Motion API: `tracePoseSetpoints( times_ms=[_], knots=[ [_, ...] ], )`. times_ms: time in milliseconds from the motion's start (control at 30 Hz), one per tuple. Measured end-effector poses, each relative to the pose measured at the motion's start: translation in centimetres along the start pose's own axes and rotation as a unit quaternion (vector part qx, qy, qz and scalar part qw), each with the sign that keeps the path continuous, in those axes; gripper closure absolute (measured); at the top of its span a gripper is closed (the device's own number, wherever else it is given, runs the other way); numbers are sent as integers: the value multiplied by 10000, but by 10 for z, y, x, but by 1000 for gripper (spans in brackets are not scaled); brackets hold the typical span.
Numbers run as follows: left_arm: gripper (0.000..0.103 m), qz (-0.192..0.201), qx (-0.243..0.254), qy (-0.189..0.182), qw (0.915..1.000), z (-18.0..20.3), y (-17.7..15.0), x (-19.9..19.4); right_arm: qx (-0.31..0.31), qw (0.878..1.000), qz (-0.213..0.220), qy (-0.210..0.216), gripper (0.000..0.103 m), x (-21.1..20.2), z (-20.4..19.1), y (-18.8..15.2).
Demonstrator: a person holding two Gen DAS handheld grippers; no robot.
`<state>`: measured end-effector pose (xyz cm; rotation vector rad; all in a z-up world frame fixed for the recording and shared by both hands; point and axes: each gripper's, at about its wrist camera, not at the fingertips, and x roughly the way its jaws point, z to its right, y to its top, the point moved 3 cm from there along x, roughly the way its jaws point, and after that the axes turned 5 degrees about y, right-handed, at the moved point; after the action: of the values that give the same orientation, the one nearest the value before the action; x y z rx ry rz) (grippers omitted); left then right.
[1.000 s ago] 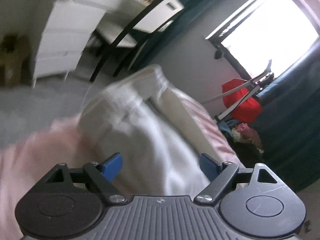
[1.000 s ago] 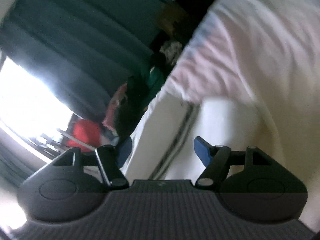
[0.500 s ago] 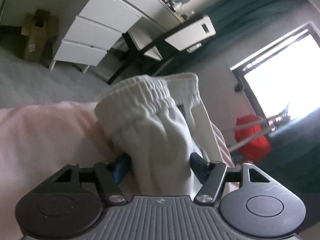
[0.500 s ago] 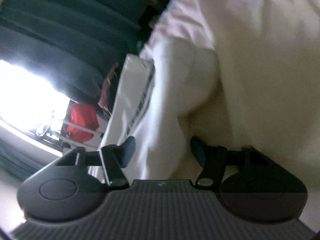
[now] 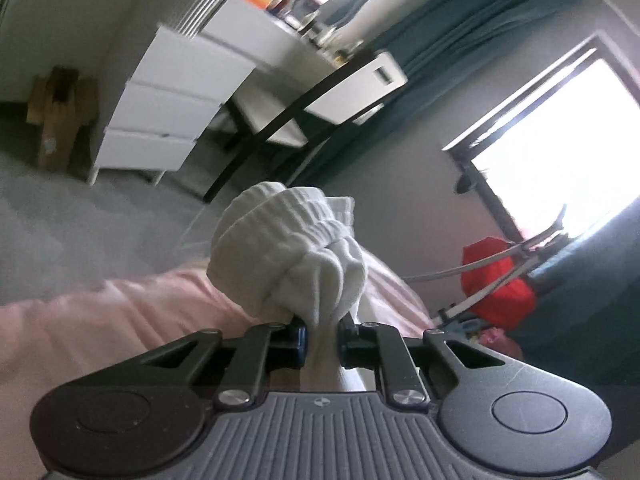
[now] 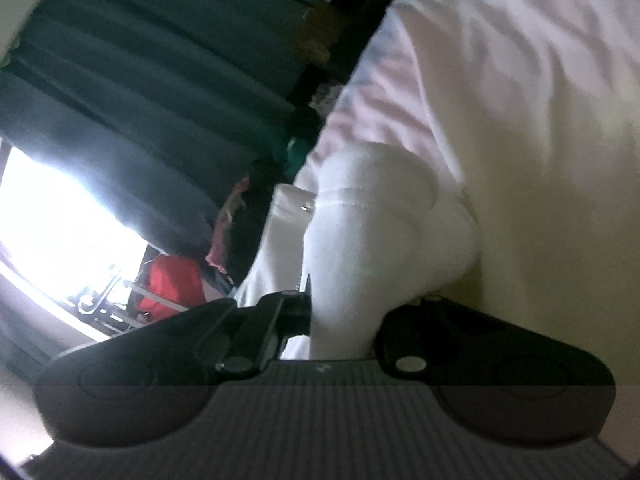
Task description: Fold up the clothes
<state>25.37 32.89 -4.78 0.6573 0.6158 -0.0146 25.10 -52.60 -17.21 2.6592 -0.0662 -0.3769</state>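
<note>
White garment (image 5: 288, 256), ribbed elastic band bunched uppermost, clamped between the jaws of the left gripper (image 5: 322, 340); a second fold of the same pale cloth (image 6: 372, 232) is pinched in the jaws of the right gripper (image 6: 344, 320), closed upon it. The garment is held just above a bed (image 5: 120, 320) dressed in pale pink bedding, the rest of it trailing toward the mattress. Risks, as judged: each grip takes a thick wad rather than a single edge, so layers may slip unevenly when the cloth is spread, giving a crooked fold; the stretchy band may pull free under tension; hanging cloth near the bed's edge may slide off toward the floor. Surface: soft, rumpled, likely to drag on the fabric. Room: grey carpet, white drawer unit (image 5: 160, 120), dark-framed chair (image 5: 320, 112), teal curtains (image 6: 140, 100), bright window (image 5: 560, 152), red item (image 5: 496, 280) on a rack, cardboard box (image 5: 60, 112) by the wall.
</note>
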Motion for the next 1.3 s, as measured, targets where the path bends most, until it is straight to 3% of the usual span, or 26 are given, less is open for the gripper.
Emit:
tracePoseSetpoints(
  times_ms=[200, 333, 467, 633, 700, 767, 833, 867, 967, 1100, 1300],
  knots=[
    [88, -41, 318, -54, 9995, -19, 8, -65, 106, 9998, -186, -49, 92, -48, 0, 2],
    [87, -210, 633, 205, 9976, -45, -4, -97, 414, 9985, -304, -174, 92, -88, 13, 4],
    [86, -369, 784, 590, 9945, -70, -24, -102, 733, 9959, -484, -227, 92, -109, 38, -3],
    [80, -361, 1268, 952, 9867, -78, -43, -99, 1085, 9916, -648, -290, 90, -105, 58, -14],
    [70, -433, 1461, 1054, 9827, -76, -48, -100, 1160, 9900, -717, -360, 88, -101, 63, -15],
    [46, -553, 1774, 1198, 9753, -72, -54, -104, 1186, 9886, -833, -413, 83, -98, 70, -18],
    [27, -671, 2194, 1436, 9627, -67, -62, -110, 1171, 9876, -962, -419, 71, -99, 79, -18],
    [22, -617, 2355, 1540, 9576, -65, -66, -117, 1115, 9881, -987, -373, 70, -97, 81, -18],
    [21, -436, 2813, 1800, 9416, -57, -76, -139, 788, 9917, -968, -315, 71, -97, 83, -17],
    [18, -47, 3255, 1675, 9306, -41, -93, -173, 16, 9960, -758, -474, 91, -93, 67, -16],
    [18, 225, 3485, 914, 9326, 11, -138, -187, -743, 9936, -402, -753, 93, -98, 40, -19]
  ],
)
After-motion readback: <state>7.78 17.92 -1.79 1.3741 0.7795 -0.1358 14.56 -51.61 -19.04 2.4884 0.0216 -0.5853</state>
